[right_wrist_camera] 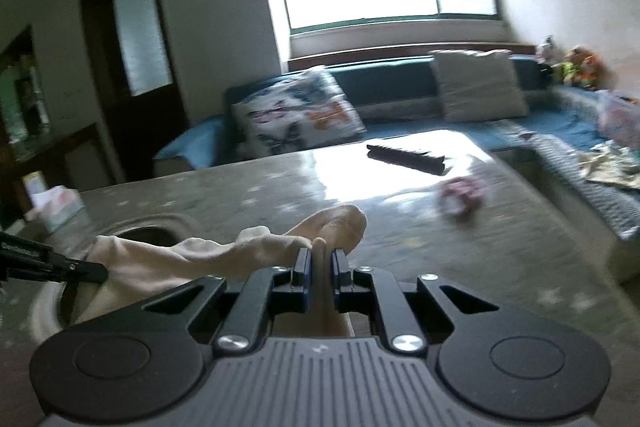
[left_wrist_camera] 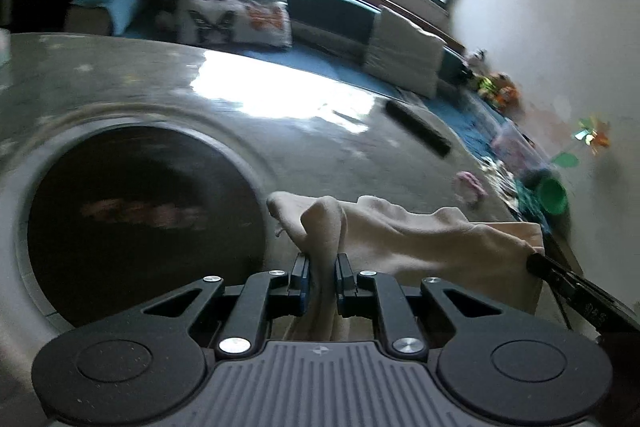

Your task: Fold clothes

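Cream cloth garment [left_wrist_camera: 400, 235] hung stretched between both tongs above the grey tabletop [left_wrist_camera: 280, 131], left tongs [left_wrist_camera: 323, 267] and right tongs [right_wrist_camera: 320, 261] each clamped on a bunched edge; soft, light and limp, it seemed best gripped at corners

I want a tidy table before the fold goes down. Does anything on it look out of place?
Two strays lie beyond the cream garment: a dark comb-like bar, askew, and a crumpled pink-and-white item. Blur hides what they are. The table also has a round recess.
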Demonstrator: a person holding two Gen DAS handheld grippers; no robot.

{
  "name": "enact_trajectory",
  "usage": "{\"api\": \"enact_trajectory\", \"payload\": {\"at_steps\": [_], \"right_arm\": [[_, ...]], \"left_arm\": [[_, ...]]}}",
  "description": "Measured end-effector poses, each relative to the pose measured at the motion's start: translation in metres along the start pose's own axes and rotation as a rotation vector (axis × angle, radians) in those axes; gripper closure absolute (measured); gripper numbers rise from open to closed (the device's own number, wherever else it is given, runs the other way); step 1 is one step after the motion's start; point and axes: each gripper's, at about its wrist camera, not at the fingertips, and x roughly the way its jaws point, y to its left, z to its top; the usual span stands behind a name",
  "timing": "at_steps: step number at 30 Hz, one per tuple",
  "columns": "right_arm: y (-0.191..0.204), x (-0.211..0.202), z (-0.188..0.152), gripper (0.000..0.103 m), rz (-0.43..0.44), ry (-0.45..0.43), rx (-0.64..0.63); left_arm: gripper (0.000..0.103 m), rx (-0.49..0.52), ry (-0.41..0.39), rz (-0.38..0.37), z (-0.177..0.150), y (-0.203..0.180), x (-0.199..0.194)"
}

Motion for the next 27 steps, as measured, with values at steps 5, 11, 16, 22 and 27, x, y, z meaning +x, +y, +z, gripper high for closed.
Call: {"api": "enact_trajectory", "payload": {"at_steps": [5, 11, 16, 22, 27], "right_arm": [[-0.035, 0.0, 0.007, 0.094, -0.084, -0.001, 0.023], [-0.073, 0.009, 0.006, 0.092, -0.177, 0.022, 0.057], [-0.097, 0.025, -0.006, 0.089, -0.236, 0.073, 0.092], [-0.089, 0.033, 0.0, 0.089, -0.165, 0.07, 0.067], [-0.067, 0.058, 0.001, 0.089, -0.079, 0.104, 0.042]], "left_arm": [[0.089, 0.052, 0.037, -0.038, 0.01, -0.036, 0.033], [0.086, 0.14, 0.083, -0.028, 0.011, -0.064, 0.069], [0.065, 0.187, 0.089, 0.028, 0.007, -0.065, 0.078], [0.068, 0.247, 0.064, 0.02, 0.012, -0.081, 0.084], [0.073, 0.305, 0.084, -0.023, 0.01, -0.1, 0.104]]}}
